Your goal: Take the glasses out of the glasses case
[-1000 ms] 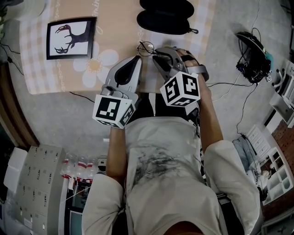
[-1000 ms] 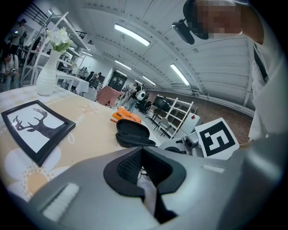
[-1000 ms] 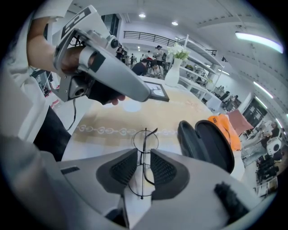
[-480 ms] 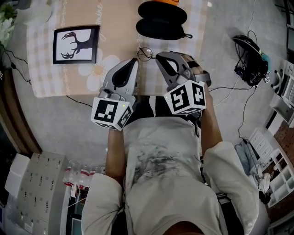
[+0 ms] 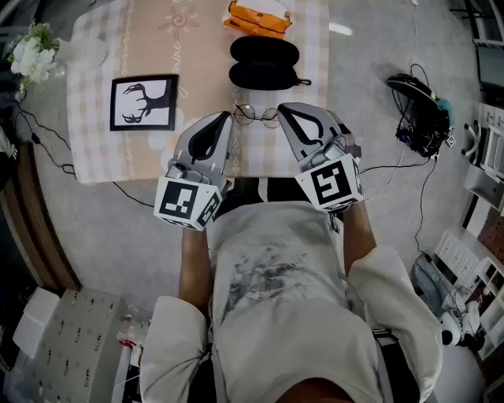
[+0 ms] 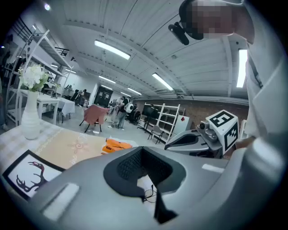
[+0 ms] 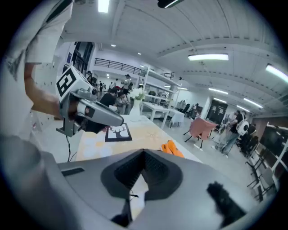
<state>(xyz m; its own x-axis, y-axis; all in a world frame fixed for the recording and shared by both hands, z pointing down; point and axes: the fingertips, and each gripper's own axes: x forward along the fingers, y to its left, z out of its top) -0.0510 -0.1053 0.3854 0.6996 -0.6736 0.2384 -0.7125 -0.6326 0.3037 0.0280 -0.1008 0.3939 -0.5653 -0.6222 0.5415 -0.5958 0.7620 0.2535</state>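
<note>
Head view, looking steeply down on a table under a peach cloth (image 5: 197, 47) with checked borders and pale flower prints. On the cloth, nearest the person: glasses (image 5: 257, 116), out of the case, lying open and flat, thin wire frame. Just beyond them: black glasses case (image 5: 264, 63), lid thrown back, both halves side by side. Beyond that, at the far edge: orange packet (image 5: 257, 20). To the left: framed deer picture (image 5: 144, 103), lying flat. At the far left corner: white flowers (image 5: 31, 55), shown in the left gripper view standing in a white vase (image 6: 30, 117).

Left gripper (image 5: 225, 118) and right gripper (image 5: 283, 110): tips flanking the glasses, just beside them, contact not discernible. Jaws of both pressed together at the tips, nothing clamped; only the looped gap behind the tips open, with a sliver of cloth and frame wire visible through it.

Around the table: grey floor (image 5: 102, 212); black tangle of cables (image 5: 420, 106) to the right; white cubby shelving (image 5: 465, 271) at lower right; grey lockers (image 5: 71, 346) at lower left.

Gripper views: large open hall, ribbed ceiling with strip lights (image 6: 112, 49), white racks (image 6: 159, 119), pink chair (image 7: 201, 128), distant people.
</note>
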